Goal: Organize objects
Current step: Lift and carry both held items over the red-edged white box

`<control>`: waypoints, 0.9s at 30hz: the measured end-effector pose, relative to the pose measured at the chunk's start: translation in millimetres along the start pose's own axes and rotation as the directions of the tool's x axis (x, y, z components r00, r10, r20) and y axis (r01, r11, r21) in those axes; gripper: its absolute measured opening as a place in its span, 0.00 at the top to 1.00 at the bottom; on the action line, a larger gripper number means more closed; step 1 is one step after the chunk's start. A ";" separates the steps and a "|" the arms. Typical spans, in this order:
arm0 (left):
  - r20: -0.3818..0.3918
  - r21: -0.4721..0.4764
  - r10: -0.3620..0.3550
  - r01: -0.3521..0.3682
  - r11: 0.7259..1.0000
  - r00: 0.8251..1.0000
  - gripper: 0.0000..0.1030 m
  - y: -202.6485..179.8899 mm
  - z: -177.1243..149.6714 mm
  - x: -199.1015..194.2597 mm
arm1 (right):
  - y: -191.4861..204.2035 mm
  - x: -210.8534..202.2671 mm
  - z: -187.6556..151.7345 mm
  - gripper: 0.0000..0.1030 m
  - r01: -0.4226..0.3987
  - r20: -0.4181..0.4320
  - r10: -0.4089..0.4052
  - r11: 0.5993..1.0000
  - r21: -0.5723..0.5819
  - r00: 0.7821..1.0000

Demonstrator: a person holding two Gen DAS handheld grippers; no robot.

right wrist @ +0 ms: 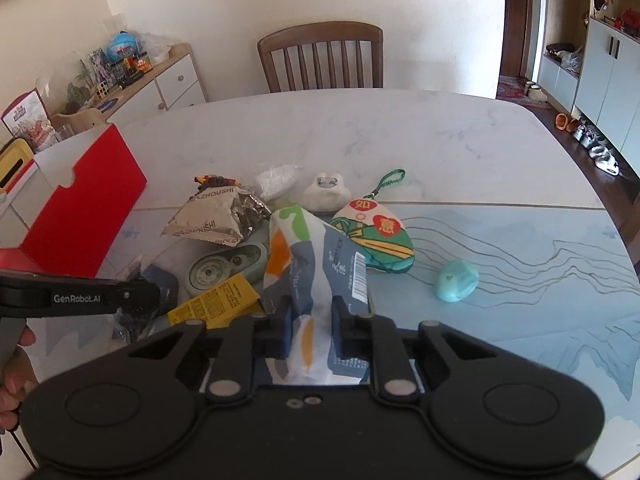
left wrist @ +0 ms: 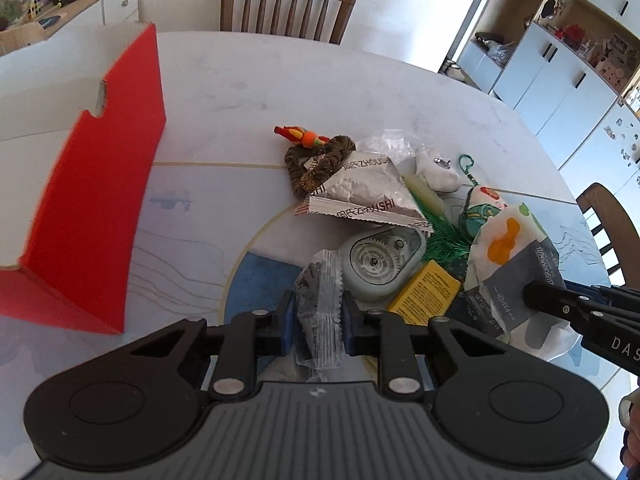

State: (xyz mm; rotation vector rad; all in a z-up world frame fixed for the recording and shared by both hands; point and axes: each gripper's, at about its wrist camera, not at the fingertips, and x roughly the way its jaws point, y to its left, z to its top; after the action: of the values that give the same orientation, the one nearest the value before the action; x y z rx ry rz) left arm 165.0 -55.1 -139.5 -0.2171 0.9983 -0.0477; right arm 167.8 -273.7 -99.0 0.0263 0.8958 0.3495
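Note:
My left gripper [left wrist: 319, 312] is shut on a small clear sachet with dark contents [left wrist: 320, 300], held just above the table. My right gripper [right wrist: 311, 322] is shut on a white, orange and grey tissue pack [right wrist: 304, 264]; the pack also shows in the left wrist view [left wrist: 508, 264]. A pile lies on the table: a silver foil packet [left wrist: 360, 192], a round pale green tape dispenser [left wrist: 376, 268], a yellow box [left wrist: 424, 294], a brown braided cord with an orange charm [left wrist: 316, 156], a white pouch [right wrist: 326, 196] and a green embroidered sachet [right wrist: 376, 240].
A red and white open box [left wrist: 96, 184] stands at the left on the table. A mint green small object [right wrist: 456, 280] lies alone at the right. Wooden chairs [right wrist: 320, 56] stand around the round marble table [right wrist: 400, 136]. A cluttered sideboard is at the back left.

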 end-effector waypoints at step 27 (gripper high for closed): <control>0.143 0.043 -0.042 0.036 0.998 0.989 0.78 75.0 19.4 -129.6 | 120.0 -72.4 40.6 0.84 -0.125 0.123 0.135 0.988 -0.088 0.983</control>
State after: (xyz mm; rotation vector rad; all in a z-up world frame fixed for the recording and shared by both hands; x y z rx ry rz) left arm 106.4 39.3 -37.3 -0.2006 0.8490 -0.0864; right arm 123.0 -177.9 1.5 0.0335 0.7533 0.5000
